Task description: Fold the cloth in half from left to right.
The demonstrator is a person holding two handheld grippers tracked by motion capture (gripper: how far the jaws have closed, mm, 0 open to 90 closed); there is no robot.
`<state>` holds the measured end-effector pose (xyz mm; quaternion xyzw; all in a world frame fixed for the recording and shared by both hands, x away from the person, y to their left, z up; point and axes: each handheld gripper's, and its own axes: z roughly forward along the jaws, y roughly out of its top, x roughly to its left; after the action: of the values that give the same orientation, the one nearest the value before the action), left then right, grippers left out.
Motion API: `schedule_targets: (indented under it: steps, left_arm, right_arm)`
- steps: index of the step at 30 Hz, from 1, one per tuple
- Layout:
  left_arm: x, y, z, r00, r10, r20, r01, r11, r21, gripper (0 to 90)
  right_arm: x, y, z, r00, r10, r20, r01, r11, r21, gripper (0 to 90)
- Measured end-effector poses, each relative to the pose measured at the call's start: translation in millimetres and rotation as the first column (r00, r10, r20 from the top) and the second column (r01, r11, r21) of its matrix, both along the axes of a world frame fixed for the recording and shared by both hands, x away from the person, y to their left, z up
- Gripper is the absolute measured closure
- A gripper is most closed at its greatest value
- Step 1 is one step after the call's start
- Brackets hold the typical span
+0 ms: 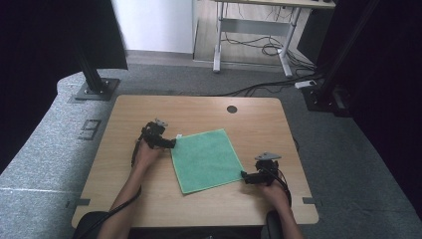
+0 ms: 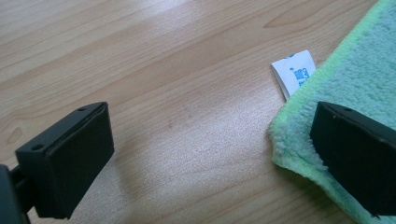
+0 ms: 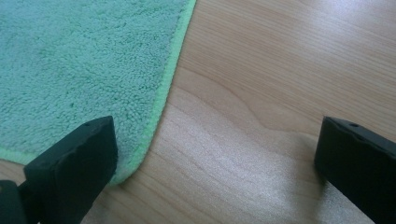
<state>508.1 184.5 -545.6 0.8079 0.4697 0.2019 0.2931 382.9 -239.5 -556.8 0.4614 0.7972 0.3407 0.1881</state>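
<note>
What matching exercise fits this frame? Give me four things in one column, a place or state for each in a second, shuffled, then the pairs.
Things:
1. green cloth
2. white label
3. left gripper
4. right gripper

Places or states:
A. open, at the cloth's near right corner
B. spread flat on the wooden table
C. open, at the cloth's far left corner
D. sticking out from the cloth's hem onto bare wood

Pairs: 1-B, 2-D, 3-C, 4-A
</note>
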Motion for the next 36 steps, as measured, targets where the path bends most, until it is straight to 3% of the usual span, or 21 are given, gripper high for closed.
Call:
schedule_targets:
  steps: [1, 3, 10, 18, 28, 36]
  left_arm:
    - [1.2, 4.8, -2.3, 0.9999, -0.012, -0.012, 0.011, 0.9990, -0.044, 2.1]
    - [2.6, 6.8, -2.6, 0.9996, -0.007, -0.028, 0.005, 0.9983, -0.057, 1.0]
    - [2.8, 6.6, -2.7, 0.9995, -0.003, -0.030, 0.001, 0.9984, -0.056, 0.8]
    - [2.8, 6.3, -2.8, 0.9995, 0.003, -0.030, -0.005, 0.9984, -0.056, 0.4]
    - [3.1, 6.2, -2.9, 0.9995, 0.003, -0.031, -0.005, 0.9984, -0.056, 0.1]
    - [2.8, 6.2, -2.9, 0.9995, 0.005, -0.031, -0.007, 0.9984, -0.057, 0.0]
  right_arm:
    - [0.0, 0.0, 0.0, 1.0000, 0.000, 0.000, 0.000, 1.000, 0.000, 0.0]
    - [-0.1, 0.0, 0.0, 1.0000, 0.000, 0.000, 0.000, 1.000, 0.000, 0.0]
    - [0.7, 0.2, 1.9, 0.9999, -0.004, -0.016, 0.004, 1.000, -0.003, 0.8]
    - [0.2, 4.9, 7.6, 0.9997, 0.012, -0.021, -0.012, 1.000, 0.026, 9.4]
    - [-4.7, 33.9, 19.9, 0.9930, 0.117, 0.012, -0.118, 0.992, 0.049, 11.3]
    - [-7.2, 59.4, 20.2, 0.9789, 0.204, -0.007, -0.204, 0.977, 0.065, 12.7]
